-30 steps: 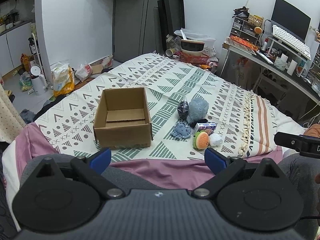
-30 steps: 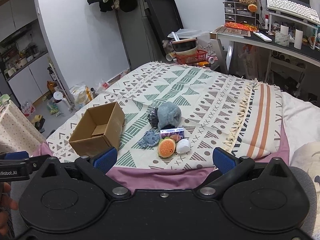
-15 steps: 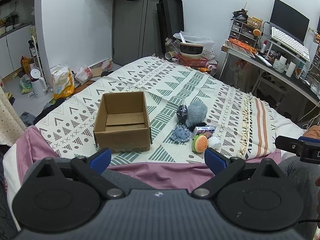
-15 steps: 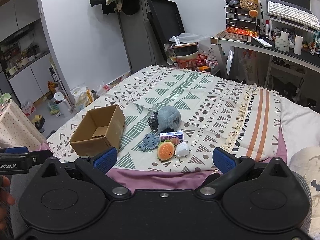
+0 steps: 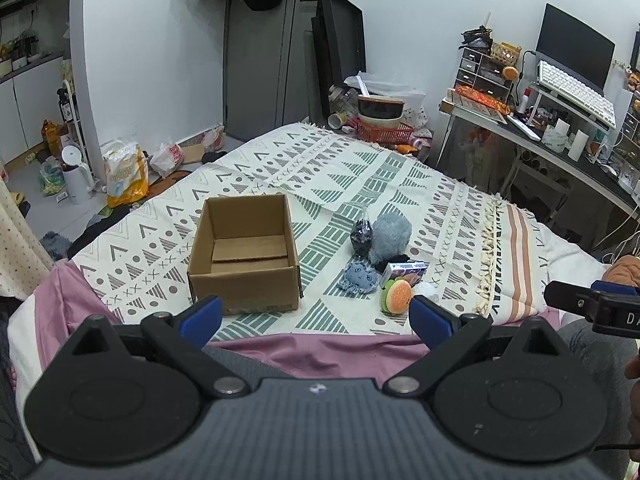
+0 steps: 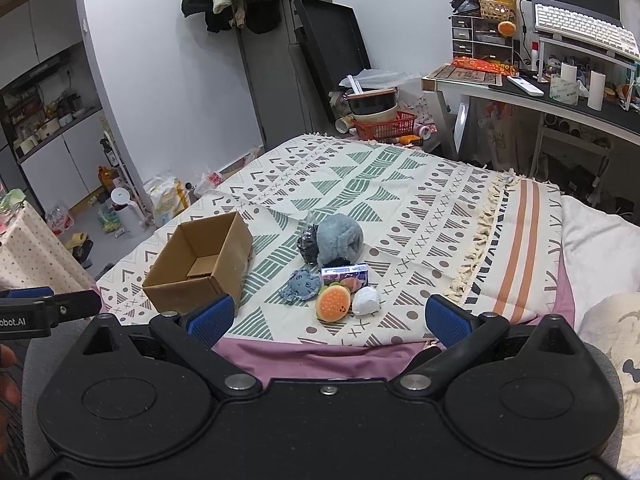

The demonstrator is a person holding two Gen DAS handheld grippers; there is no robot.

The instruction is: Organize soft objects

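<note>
An open cardboard box [image 5: 244, 254] [image 6: 200, 268] stands empty on the patterned blanket [image 5: 360, 176]. To its right lies a cluster of soft things: a grey-blue plush ball [image 5: 390, 238] [image 6: 340, 242], a small blue octopus plush [image 5: 360, 278] [image 6: 303, 284], a burger plush [image 5: 397, 296] [image 6: 333, 303], a white plush [image 6: 366, 301], a dark wrapped item [image 5: 361, 236] and a small printed carton [image 5: 404, 271] [image 6: 345, 274]. My left gripper [image 5: 316, 316] and right gripper [image 6: 328, 318] both hang open near the bed's front edge, well short of the objects, holding nothing.
A pink sheet [image 5: 320, 350] covers the bed's near edge. A desk [image 5: 560, 148] with a keyboard and clutter stands at the right. Bags and a kettle [image 5: 76, 178] sit on the floor at the left. A red basket [image 6: 386, 126] stands beyond the bed.
Both cameras have tilted or drawn back a little, so the box and the plush cluster sit lower in view. Both grippers stay open and nothing on the bed has moved.
</note>
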